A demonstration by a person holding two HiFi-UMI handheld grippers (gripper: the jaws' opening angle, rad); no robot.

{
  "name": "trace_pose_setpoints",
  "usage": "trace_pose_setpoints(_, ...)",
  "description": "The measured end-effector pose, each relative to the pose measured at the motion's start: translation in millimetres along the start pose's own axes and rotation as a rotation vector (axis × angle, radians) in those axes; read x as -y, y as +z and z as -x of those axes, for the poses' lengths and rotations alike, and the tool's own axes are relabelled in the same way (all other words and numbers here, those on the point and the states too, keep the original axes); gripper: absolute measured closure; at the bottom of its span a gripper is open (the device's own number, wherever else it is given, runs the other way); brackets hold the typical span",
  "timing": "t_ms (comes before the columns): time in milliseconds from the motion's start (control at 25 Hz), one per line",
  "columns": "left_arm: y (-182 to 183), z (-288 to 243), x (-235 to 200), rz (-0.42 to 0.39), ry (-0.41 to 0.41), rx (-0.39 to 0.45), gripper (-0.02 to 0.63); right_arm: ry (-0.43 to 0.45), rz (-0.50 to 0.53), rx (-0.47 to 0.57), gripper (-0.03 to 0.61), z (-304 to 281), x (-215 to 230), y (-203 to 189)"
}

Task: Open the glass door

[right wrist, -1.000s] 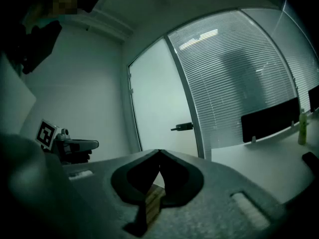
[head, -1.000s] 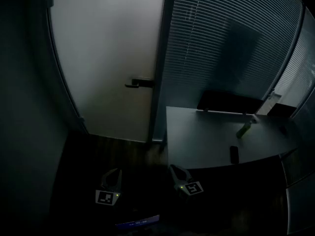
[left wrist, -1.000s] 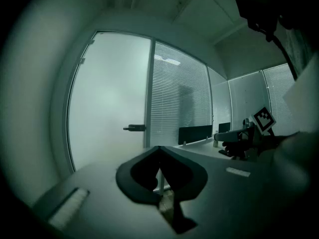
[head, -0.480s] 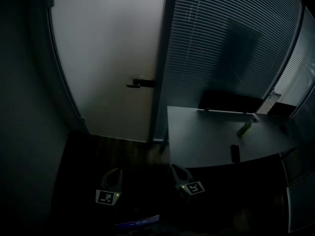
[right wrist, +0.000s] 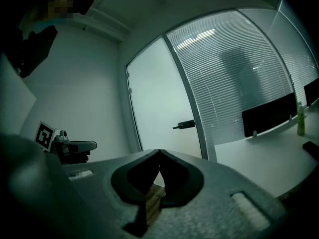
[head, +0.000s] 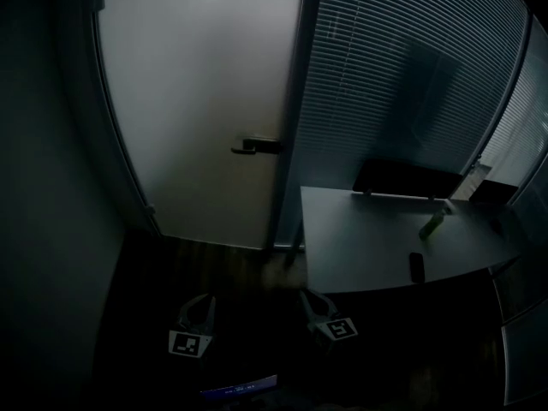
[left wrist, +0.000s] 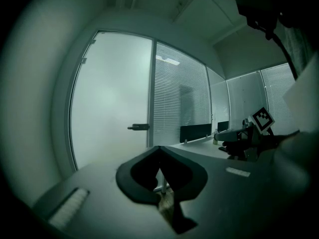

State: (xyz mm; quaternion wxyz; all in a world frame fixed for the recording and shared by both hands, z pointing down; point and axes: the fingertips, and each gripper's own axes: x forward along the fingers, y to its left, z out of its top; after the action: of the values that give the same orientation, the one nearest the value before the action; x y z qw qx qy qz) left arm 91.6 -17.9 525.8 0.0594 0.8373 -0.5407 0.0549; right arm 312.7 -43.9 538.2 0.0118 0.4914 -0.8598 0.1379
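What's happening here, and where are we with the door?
A person holds the left gripper and right gripper low, both shut and empty, pointed at the frosted glass door. The door looks closed, and neither gripper has reached its dark lever handle yet. A pale grey desk stands to the right.

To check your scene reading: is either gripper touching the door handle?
No, the left gripper and right gripper sit low, far from the handle.

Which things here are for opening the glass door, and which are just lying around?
For the job: glass door, door handle, left gripper and right gripper, both shut and empty.
Just lying about: desk, green bottle, flat black object, black divider, blinds.
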Motion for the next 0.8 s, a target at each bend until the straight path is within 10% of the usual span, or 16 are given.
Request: trace_pose_setpoints(800, -6, -47, -49, -0.011, -0.013, -0.014, 0.611, -0.005, -0.007, -0.007, 0.580, -72, 10, -5)
